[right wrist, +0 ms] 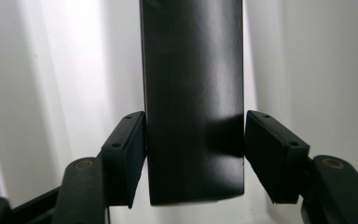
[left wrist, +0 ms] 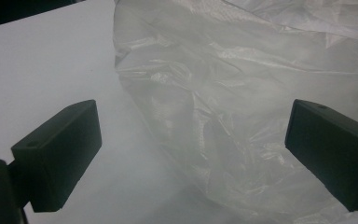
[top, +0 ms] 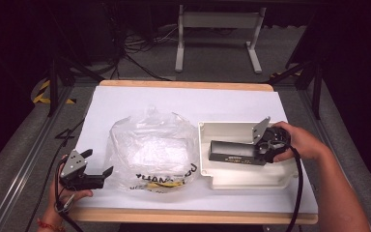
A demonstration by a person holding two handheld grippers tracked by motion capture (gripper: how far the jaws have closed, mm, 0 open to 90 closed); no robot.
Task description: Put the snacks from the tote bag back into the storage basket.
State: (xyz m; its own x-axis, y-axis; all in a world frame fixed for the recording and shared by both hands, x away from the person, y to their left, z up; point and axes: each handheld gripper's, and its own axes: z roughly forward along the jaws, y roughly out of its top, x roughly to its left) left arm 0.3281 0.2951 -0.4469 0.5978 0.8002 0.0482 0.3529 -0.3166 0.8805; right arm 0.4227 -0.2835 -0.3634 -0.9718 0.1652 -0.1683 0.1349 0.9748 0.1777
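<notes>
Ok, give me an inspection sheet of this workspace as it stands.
Surface: table covered by a white sheet, wooden edge showing.
Job's things: black box lying in white tray; clear plastic bag beside the tray.
Clutter: nothing seen.
Grippers: left gripper open, facing the bag; right gripper straddling the box's end, grip unclear.
Cables: cable trailing from right gripper; more on the floor behind.
Surroundings: dark room, white table frame beyond.

Glossy black box; crinkly clear plastic bag; matt tray.
</notes>
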